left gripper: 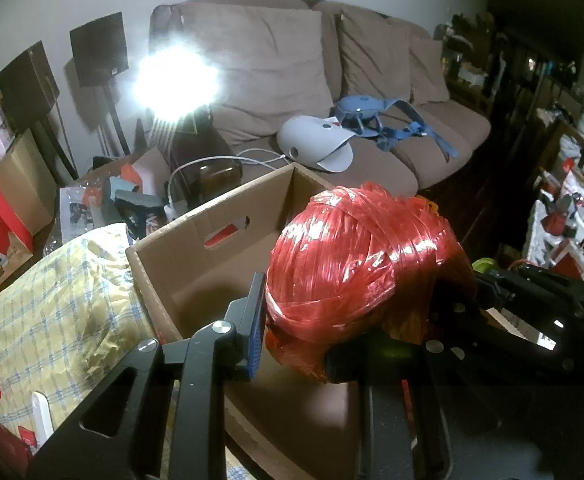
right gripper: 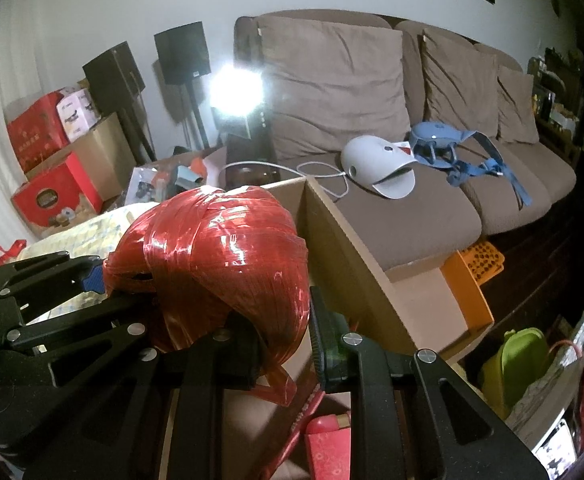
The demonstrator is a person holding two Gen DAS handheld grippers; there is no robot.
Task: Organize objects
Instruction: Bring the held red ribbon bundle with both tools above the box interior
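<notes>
No legible text. Print on the red gift boxes [right gripper: 54, 196] and the pink carton [right gripper: 77, 114] is too blurred.

Both the left gripper [left gripper: 292, 320] and right gripper [right gripper: 280, 344] are matte black linkage frames with silver round screws, slotted cut-outs and blue-ribbed pads [left gripper: 257, 344].

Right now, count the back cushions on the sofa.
3: the left cushion, the middle cushion and the right cushion, side by side along the sofa back. None looks hidden.
</notes>
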